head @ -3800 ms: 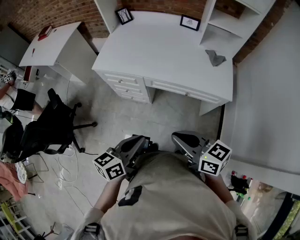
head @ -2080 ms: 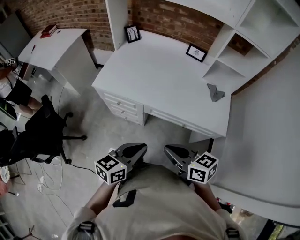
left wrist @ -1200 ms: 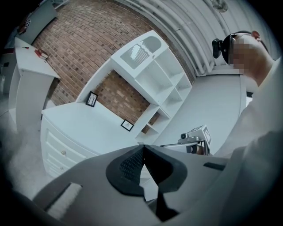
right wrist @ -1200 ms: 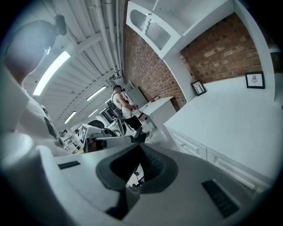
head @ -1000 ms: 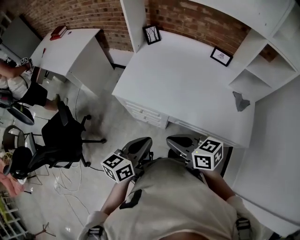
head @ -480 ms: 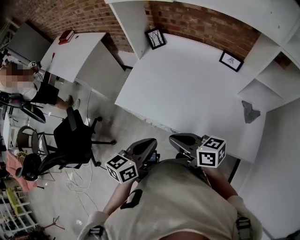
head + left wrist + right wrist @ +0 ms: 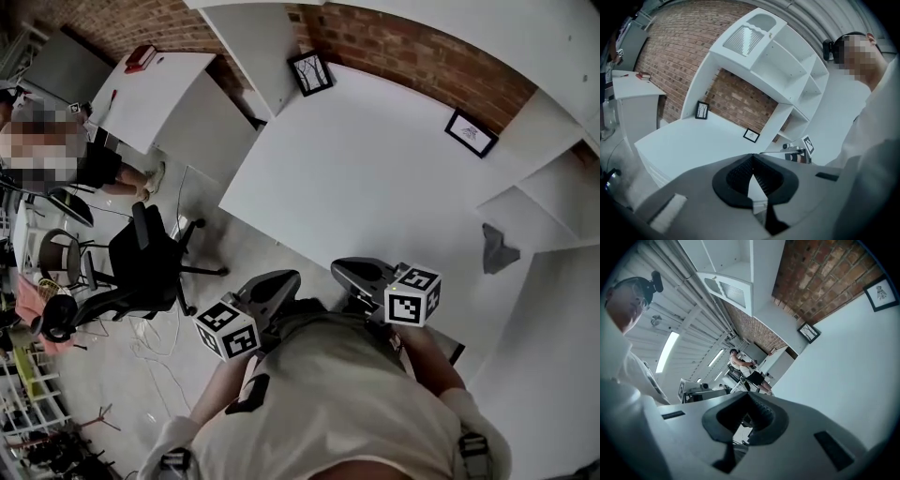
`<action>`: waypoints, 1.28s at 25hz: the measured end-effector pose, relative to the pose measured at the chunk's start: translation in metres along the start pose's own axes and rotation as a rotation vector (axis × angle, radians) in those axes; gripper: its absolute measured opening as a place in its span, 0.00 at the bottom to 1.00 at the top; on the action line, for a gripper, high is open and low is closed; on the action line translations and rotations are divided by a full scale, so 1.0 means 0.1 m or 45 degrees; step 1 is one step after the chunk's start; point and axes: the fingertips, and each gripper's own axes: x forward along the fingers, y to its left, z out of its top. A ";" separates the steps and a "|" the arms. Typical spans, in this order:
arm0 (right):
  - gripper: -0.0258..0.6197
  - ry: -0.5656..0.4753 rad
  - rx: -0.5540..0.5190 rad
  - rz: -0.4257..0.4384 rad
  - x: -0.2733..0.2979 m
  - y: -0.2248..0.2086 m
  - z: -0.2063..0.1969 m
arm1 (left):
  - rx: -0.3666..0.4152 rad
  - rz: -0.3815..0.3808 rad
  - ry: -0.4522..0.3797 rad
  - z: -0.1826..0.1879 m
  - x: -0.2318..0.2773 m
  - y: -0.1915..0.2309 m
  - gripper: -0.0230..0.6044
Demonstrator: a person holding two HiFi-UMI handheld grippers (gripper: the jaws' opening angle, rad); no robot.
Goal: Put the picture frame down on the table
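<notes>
Two black picture frames stand upright at the back of the white desk (image 7: pixel 375 178), against the brick wall: one at the left (image 7: pixel 310 72) (image 7: pixel 701 110) (image 7: pixel 809 332), one at the right (image 7: pixel 472 132) (image 7: pixel 751 135) (image 7: pixel 881 293). My left gripper (image 7: pixel 284 278) (image 7: pixel 752 156) and right gripper (image 7: pixel 341 267) (image 7: pixel 747 395) are held close to my body at the desk's near edge, far from both frames. Both are shut, jaw tips touching, with nothing between them.
A grey crumpled object (image 7: pixel 498 247) lies at the desk's right end by the white shelf unit (image 7: pixel 544 122). A black office chair (image 7: pixel 141 267) and cables are on the floor to the left. A second white table (image 7: pixel 159 84) and a seated person (image 7: pixel 66 155) are further left.
The view has drawn nearer to the desk and swung right, so the desk fills more of the picture. Both grippers stay shut near my body.
</notes>
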 end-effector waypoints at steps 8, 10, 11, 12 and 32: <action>0.03 -0.034 -0.018 -0.041 0.14 -0.41 0.42 | 0.006 0.016 -0.020 0.25 0.19 0.36 0.03; 0.03 -0.046 -0.002 -0.065 0.24 -0.53 0.54 | -0.012 0.002 -0.027 0.34 0.21 0.52 0.03; 0.03 -0.049 0.007 -0.080 0.31 -0.60 0.60 | -0.021 -0.009 -0.031 0.39 0.23 0.62 0.03; 0.03 -0.053 0.016 -0.099 0.38 -0.68 0.67 | -0.029 -0.023 -0.033 0.44 0.26 0.72 0.03; 0.03 -0.101 -0.222 -0.523 2.02 -2.42 2.87 | -0.177 -0.197 -0.126 1.46 0.37 2.50 0.03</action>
